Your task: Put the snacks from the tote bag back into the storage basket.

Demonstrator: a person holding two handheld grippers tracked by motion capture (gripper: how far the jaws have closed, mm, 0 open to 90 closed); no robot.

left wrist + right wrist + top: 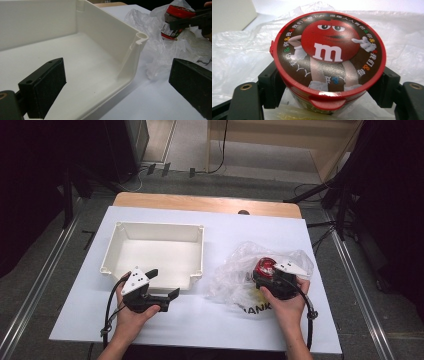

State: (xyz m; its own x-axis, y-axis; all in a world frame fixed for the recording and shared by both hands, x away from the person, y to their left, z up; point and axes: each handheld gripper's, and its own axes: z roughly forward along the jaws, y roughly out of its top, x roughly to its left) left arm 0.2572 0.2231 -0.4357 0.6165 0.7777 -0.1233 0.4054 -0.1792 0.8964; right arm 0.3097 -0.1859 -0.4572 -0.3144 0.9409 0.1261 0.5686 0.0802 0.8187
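A round candy can [329, 50] with a red rim and a cartoon lid sits between the jaws of my right gripper [329, 86], which is shut on its sides. It is over a crumpled clear plastic bag [235, 275] at the right of the table. From the left gripper view the can [175, 15] looks tilted and raised above the bag [155, 50]. My left gripper [164, 283] is open and holds nothing. It hovers at the near right corner of a white plastic bin [160, 226], and the bin's inner wall [100, 25] rises between its jaws.
The bin is empty and stands at the left middle of a white sheet [200, 315] laid over a wooden table [200, 202]. A yellow item [262, 295] lies under the bag near my right hand. Dark stands and cables surround the table.
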